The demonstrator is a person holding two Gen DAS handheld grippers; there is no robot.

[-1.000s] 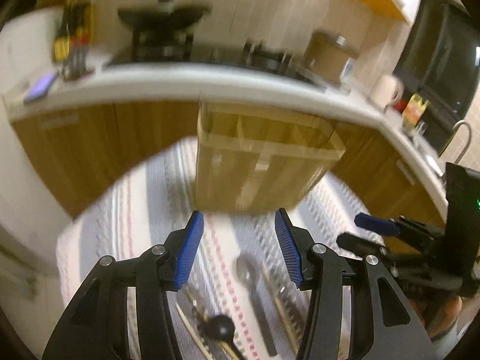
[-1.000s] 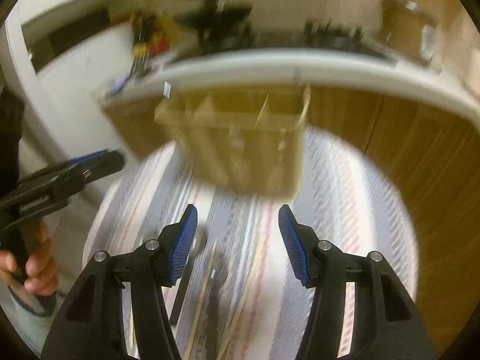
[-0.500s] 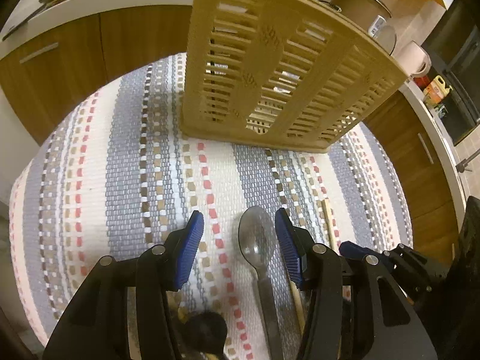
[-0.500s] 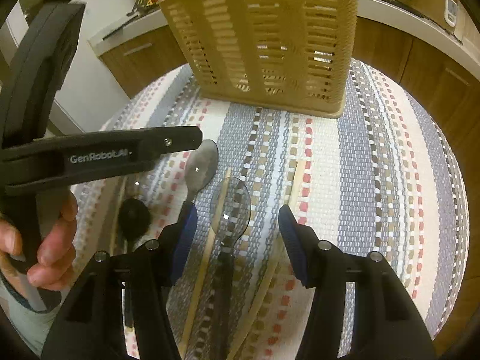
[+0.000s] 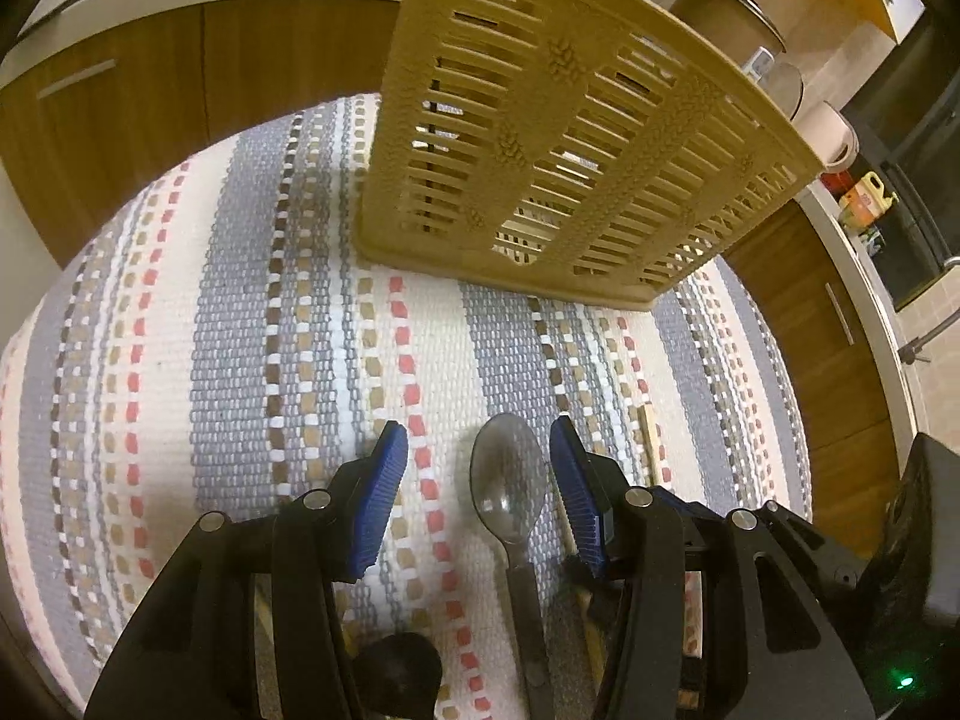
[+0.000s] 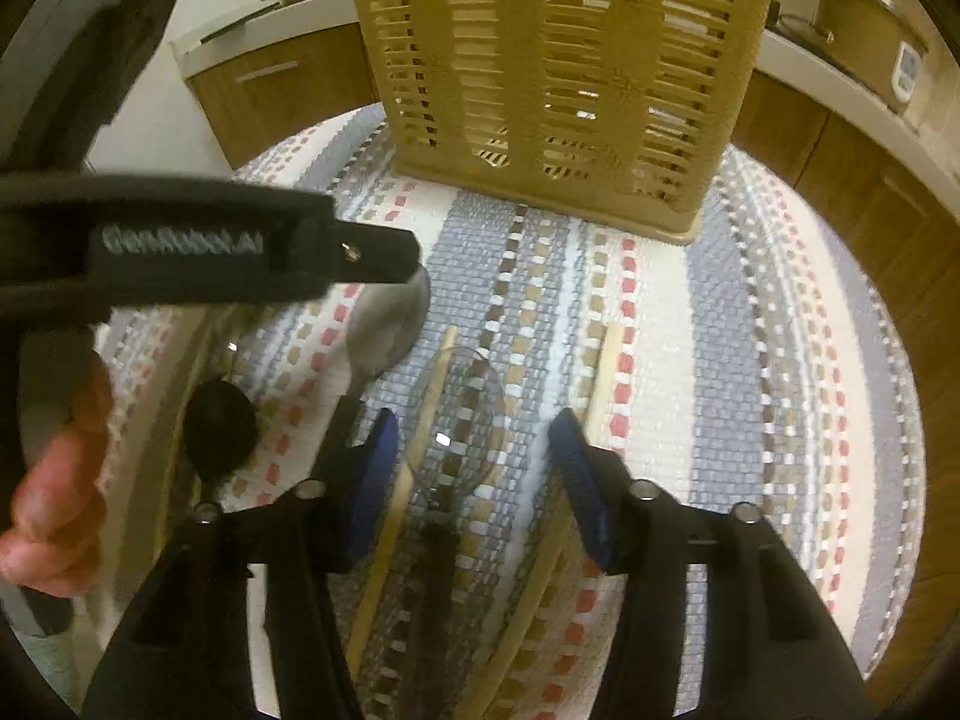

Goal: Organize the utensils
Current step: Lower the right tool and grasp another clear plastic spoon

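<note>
The handle of the grey spoon [image 5: 507, 483] is cut off by the bottom edge. The left gripper [image 6: 198, 252] is blurred, and the lettering on it cannot be read clearly.

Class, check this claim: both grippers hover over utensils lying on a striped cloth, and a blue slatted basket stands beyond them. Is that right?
One detail is wrong: the slatted basket is tan, not blue, as both wrist views show. Only the gripper pads are blue. The rest holds: the left gripper and right gripper hover over spoons and chopsticks on the striped cloth, the basket beyond them.
</note>
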